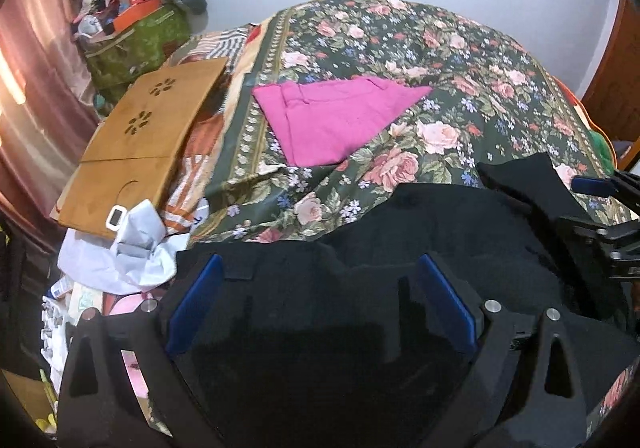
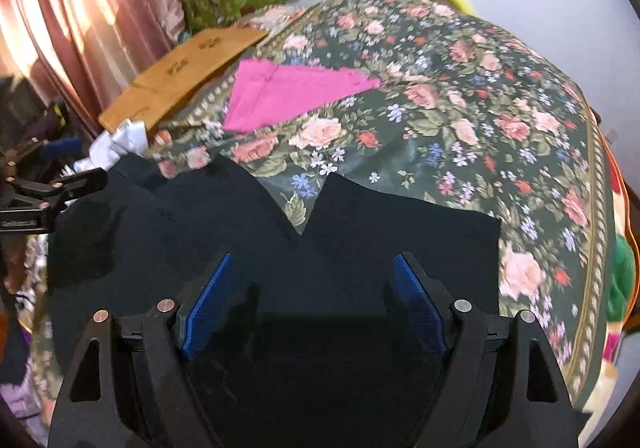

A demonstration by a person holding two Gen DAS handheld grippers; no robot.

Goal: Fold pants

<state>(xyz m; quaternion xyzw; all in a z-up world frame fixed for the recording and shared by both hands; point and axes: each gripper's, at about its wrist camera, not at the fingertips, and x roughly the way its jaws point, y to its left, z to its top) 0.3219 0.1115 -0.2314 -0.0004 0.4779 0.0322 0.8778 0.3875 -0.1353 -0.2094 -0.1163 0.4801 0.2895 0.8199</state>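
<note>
Black pants (image 1: 440, 224) lie spread on the near part of a floral bedspread (image 1: 460, 60); in the right wrist view the pants (image 2: 192, 224) show two dark lobes with a V gap between. My left gripper (image 1: 320, 264) is open, its blue pads (image 1: 192, 308) wide apart above the black fabric, holding nothing. My right gripper (image 2: 312, 264) is open over the pants, blue pads (image 2: 416, 300) apart. The right gripper also shows at the right edge of the left wrist view (image 1: 608, 208), and the left gripper at the left edge of the right wrist view (image 2: 48, 184).
A folded pink garment (image 1: 332, 116) lies further up the bedspread, also in the right wrist view (image 2: 288, 92). A wooden lap board (image 1: 148, 136) lies at the bed's left edge. White crumpled cloth (image 1: 136, 244) sits beside it. A green bag of clutter (image 1: 136, 36) and pink curtains (image 2: 80, 8) stand beyond.
</note>
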